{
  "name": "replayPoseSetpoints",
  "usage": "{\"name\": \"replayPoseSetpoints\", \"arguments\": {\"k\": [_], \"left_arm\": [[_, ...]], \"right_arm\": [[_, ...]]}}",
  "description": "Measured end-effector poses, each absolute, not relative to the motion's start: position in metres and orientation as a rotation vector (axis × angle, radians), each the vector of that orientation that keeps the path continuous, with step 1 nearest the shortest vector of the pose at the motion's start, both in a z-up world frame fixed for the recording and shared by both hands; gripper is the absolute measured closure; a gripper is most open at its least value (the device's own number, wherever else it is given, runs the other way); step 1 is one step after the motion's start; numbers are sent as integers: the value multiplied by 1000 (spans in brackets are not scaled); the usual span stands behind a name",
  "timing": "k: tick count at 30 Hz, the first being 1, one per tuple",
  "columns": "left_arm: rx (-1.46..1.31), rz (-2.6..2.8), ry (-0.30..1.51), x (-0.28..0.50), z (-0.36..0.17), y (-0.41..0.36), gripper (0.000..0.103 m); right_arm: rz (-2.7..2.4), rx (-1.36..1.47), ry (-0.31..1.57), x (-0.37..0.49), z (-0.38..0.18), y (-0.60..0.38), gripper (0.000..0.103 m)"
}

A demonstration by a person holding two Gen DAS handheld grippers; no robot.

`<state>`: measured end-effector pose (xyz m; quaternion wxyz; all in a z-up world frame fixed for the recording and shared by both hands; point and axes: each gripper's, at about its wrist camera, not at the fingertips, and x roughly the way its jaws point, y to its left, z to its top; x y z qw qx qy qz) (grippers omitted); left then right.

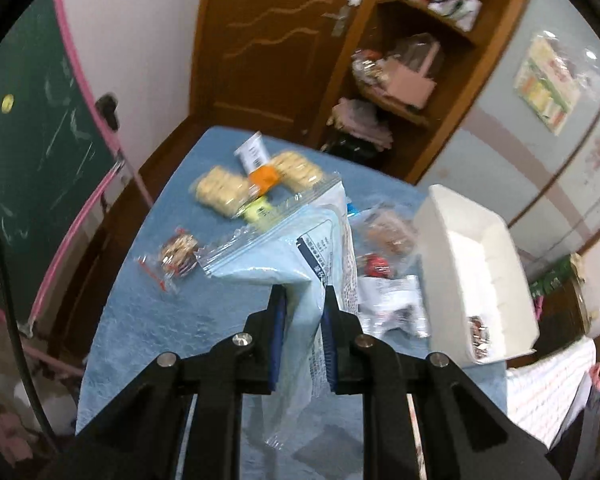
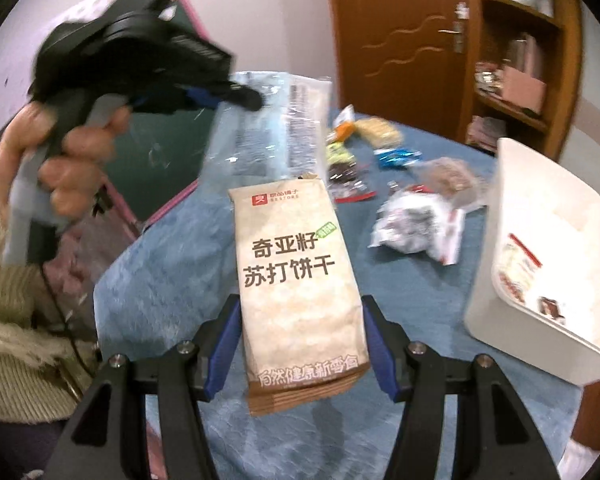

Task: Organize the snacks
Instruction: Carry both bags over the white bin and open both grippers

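The left gripper (image 1: 303,296) pinches a clear zip bag (image 1: 283,248) above the table (image 1: 147,312). The right gripper (image 2: 300,312) clamps a cracker pack (image 2: 295,280) near the white bin (image 2: 540,280).

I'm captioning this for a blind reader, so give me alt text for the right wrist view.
The right gripper clamps a tan cracker packet above a blue cloth table. At upper left, a hand raises the left gripper, shut on a clear zip bag. Loose snack packs and a white bin sit to the right.
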<state>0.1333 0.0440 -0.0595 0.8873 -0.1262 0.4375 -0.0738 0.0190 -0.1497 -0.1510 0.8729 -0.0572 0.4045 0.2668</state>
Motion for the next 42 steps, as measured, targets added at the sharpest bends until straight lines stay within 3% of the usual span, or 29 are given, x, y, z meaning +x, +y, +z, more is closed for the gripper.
{"name": "replayPoseSetpoints", "arguments": {"k": [13, 22, 27, 42], "left_arm": [[-135, -398, 729, 122, 52, -58, 89], [-45, -506, 652, 156, 89, -154, 88], [-6, -505, 692, 194, 77, -202, 88], [58, -464, 886, 287, -28, -274, 88]], "right_arm": [[263, 99, 729, 54, -58, -249, 45], [-3, 131, 675, 101, -21, -327, 44], [-97, 157, 687, 127, -27, -360, 44], [-191, 175, 863, 191, -94, -396, 44]]}}
